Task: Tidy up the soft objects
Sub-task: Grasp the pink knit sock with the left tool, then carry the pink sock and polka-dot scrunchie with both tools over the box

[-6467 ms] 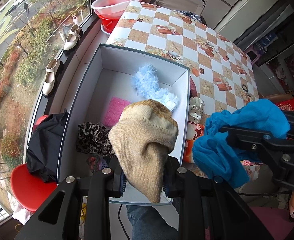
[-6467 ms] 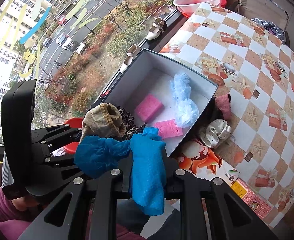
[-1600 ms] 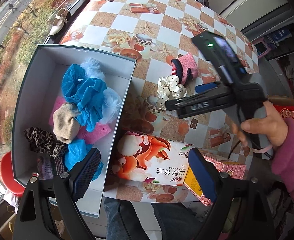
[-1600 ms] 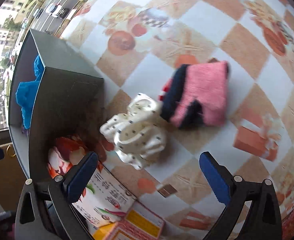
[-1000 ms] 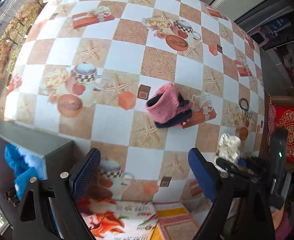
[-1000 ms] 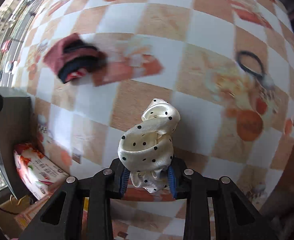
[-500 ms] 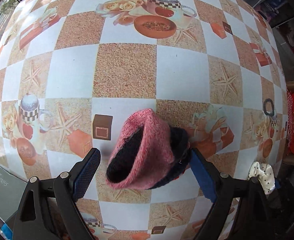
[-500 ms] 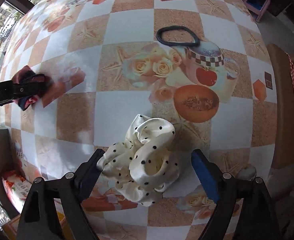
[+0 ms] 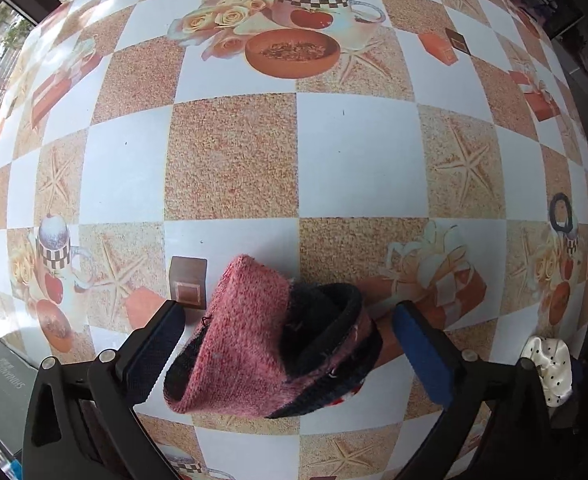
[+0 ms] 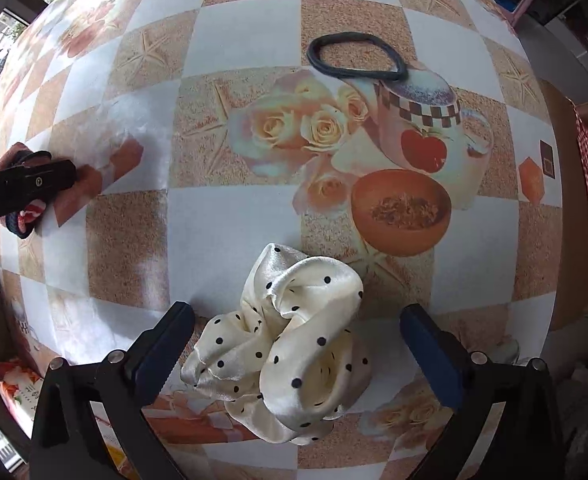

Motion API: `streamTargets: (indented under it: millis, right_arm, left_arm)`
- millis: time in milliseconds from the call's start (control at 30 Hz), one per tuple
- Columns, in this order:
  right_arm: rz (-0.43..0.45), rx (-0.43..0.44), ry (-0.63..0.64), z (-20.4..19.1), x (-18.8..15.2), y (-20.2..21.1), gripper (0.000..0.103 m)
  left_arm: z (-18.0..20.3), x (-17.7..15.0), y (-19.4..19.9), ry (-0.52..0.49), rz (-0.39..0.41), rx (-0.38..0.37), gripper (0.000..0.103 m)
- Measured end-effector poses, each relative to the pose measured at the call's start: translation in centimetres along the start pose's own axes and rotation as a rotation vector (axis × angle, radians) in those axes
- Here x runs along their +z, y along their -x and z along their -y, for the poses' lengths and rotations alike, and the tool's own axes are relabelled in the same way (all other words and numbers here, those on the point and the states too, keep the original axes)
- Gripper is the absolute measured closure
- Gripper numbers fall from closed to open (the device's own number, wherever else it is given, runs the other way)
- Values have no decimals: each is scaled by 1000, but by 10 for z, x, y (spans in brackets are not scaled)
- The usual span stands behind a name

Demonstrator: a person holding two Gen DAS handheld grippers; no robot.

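Pink sock (image 9: 253, 344) lies between wide-apart left tongs (image 9: 289, 344).

Left gripper (image 9: 289, 344) spread wide, blue pads either side of the pink knit sock (image 9: 253, 340). Right gripper (image 10: 296, 344) likewise wide apart, straddling the polka-dot scrunchie (image 10: 285, 360), untouched.

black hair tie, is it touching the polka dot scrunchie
No, the black hair tie lies far across the tablecloth from the polka dot scrunchie.
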State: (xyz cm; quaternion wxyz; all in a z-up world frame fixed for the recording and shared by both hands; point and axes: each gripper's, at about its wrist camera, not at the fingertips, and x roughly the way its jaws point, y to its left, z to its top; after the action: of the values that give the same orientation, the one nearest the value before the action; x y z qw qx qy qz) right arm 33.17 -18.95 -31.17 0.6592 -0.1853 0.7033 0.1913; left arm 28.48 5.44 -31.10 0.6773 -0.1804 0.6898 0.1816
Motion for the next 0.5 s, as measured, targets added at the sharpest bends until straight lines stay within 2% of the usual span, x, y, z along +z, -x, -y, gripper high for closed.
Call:
streamTargets:
  millis: [67, 100, 133, 167, 200, 233, 300, 367, 500]
  right_arm:
    - [2, -7, 18, -15, 8, -7, 0]
    - [8, -10, 28, -16, 7, -5, 3]
    - [18, -10, 38, -19, 5, -2, 10]
    - [28, -11, 50, -20, 1, 1, 15]
    - [39, -9, 64, -21, 1, 5, 27]
    - [53, -10, 80, -24, 1, 10, 46]
    - [65, -4, 112, -28, -1, 16, 72]
    - [57, 10, 110, -26, 0, 19, 73]
    - [55, 87, 67, -24, -4, 30, 73]
  left_arm:
    - [3, 2, 2, -1, 4, -2, 5]
    - [8, 3, 5, -17, 20, -2, 15]
    - [11, 2, 11, -40, 39, -1, 31]
    - [12, -1, 16, -63, 50, -3, 41]
    - [13, -2, 19, -80, 47, -14, 54]
    - [13, -3, 21, -82, 43, -25, 60]
    - [10, -4, 28, -75, 50, -41, 69]
    - [6, -8, 38, -74, 65, -44, 73]
    - [-4, -24, 63, -92, 112, -46, 73]
